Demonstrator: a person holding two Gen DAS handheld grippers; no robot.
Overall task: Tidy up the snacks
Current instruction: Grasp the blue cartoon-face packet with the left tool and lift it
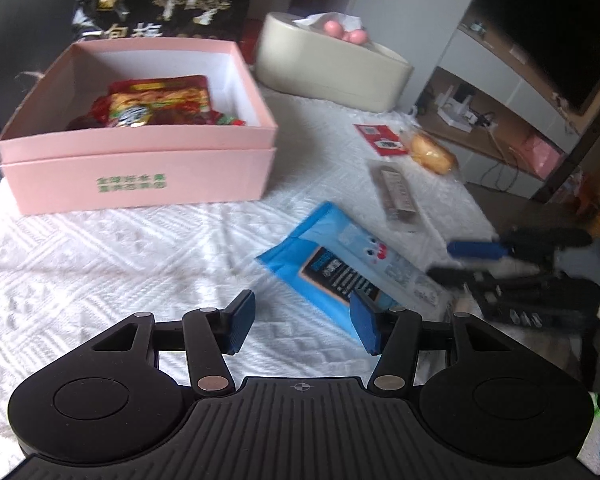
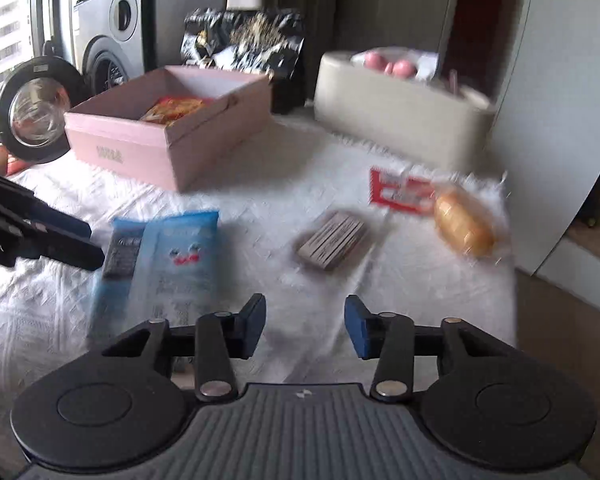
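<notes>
On the white cloth (image 1: 100, 264) the left gripper (image 1: 302, 326) hovered empty, jaws parted, at the blue packet (image 1: 340, 264), apparently meant for the pink box (image 1: 140, 176); the right gripper (image 2: 305, 326) hung empty, jaws narrower.

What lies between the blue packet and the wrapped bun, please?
A brown snack bar lies on the white cloth between the blue packet and the wrapped bun; both views show it.

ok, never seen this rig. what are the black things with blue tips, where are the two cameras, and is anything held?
No robot: a person holds a two-finger gripper in each hand, each with a fisheye camera looking along its jaws. The left gripper and right gripper are both open and empty. On the white cloth lie a blue packet, a brown bar, a red packet and a wrapped bun. The pink box already holds snacks.
</notes>
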